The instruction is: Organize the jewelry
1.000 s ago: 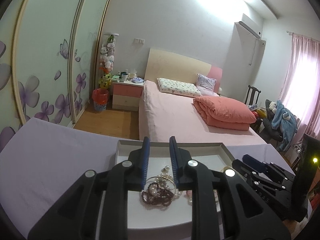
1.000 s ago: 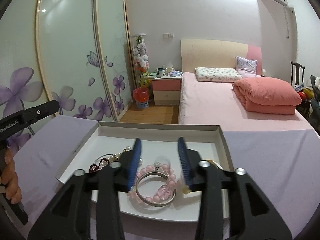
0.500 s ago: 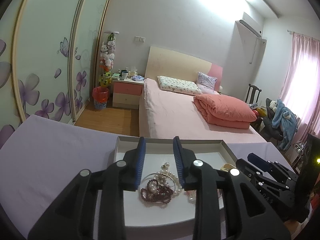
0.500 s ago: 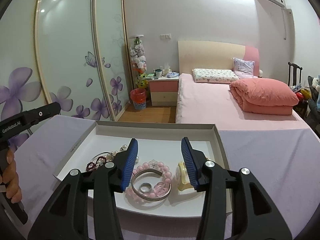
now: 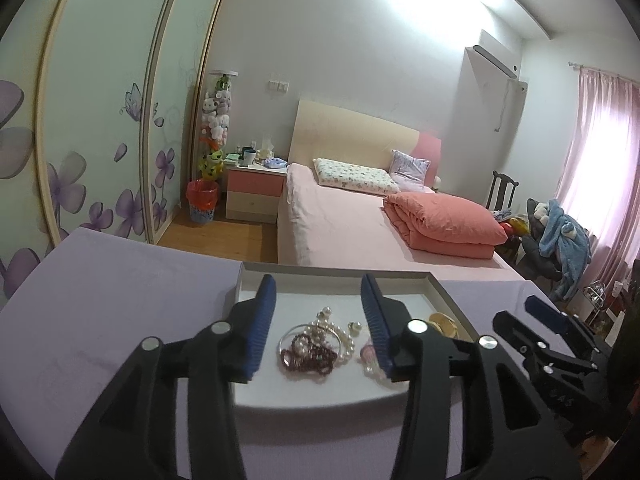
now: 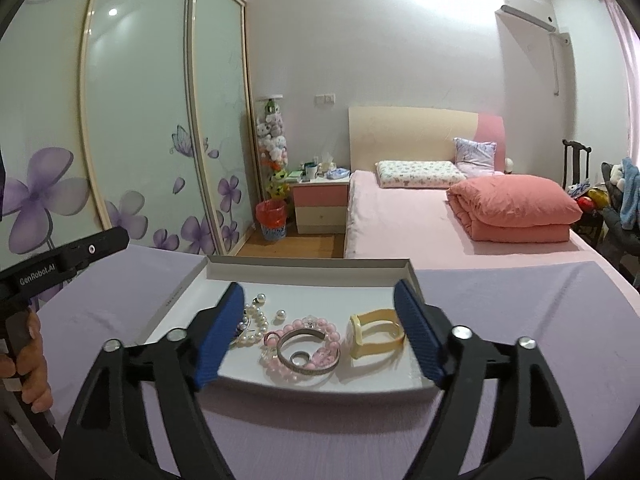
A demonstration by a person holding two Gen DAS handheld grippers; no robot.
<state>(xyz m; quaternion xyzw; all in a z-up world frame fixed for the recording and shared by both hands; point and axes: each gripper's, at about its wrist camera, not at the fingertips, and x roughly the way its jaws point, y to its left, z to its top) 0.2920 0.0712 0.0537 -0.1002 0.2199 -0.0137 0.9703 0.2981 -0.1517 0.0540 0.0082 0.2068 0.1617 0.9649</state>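
Both grippers hang spread wide over a shallow white tray (image 6: 308, 270) of jewelry, holding nothing. Between the blue-padded fingers of the right gripper (image 6: 320, 332) lie a pink bead bracelet (image 6: 316, 326), a silver bangle (image 6: 306, 354) resting on it, a small ring (image 6: 298, 358) inside the bangle, and a cream-yellow watch (image 6: 374, 332) beside them (none of these touches the fingers). The left gripper (image 5: 318, 328) frames a tangle of white pearls (image 5: 334, 330) and dark red beads (image 5: 308, 358), with a thin hoop among them.

The tray sits on a lavender cloth (image 6: 520, 320) covering the table. Behind it stands a bed (image 6: 400, 216) with pink sheets, a folded coral quilt (image 6: 516, 208) and pillows. A pink-and-cream nightstand (image 6: 318, 204) stands left of the bed, with a red bin (image 6: 272, 220) and a column of stuffed toys (image 6: 274, 144) beside it. Sliding wardrobe doors (image 6: 140, 120) with purple flowers fill the left wall. An air conditioner (image 5: 496, 56) hangs high on the right, near pink curtains (image 5: 600, 160).
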